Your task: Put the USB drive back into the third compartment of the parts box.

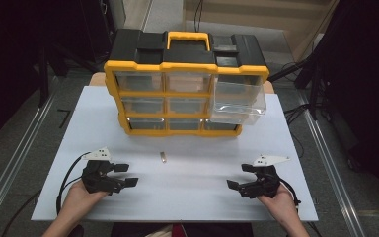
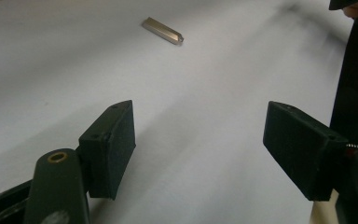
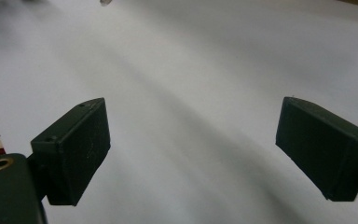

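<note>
A small metal hex spacer (image 1: 163, 157) lies on the white table (image 1: 187, 197), in front of a yellow-and-black drawer organizer (image 1: 177, 74). One clear drawer (image 1: 238, 101) at the organizer's right is pulled out. My left gripper (image 1: 126, 175) rests near the table's front left, open, with nothing between its jaws. In the left gripper view the spacer (image 2: 163, 31) lies ahead on the bare surface, beyond the gripper (image 2: 200, 149). My right gripper (image 1: 241, 177) rests at the front right, open and empty. The right gripper view has its jaws wide apart over bare table, around the gripper (image 3: 193, 149) midpoint.
The organizer stands at the table's far middle with several clear drawers. Cables trail from both grippers toward the front edge. Dark floor and metal rails (image 1: 10, 168) flank the table.
</note>
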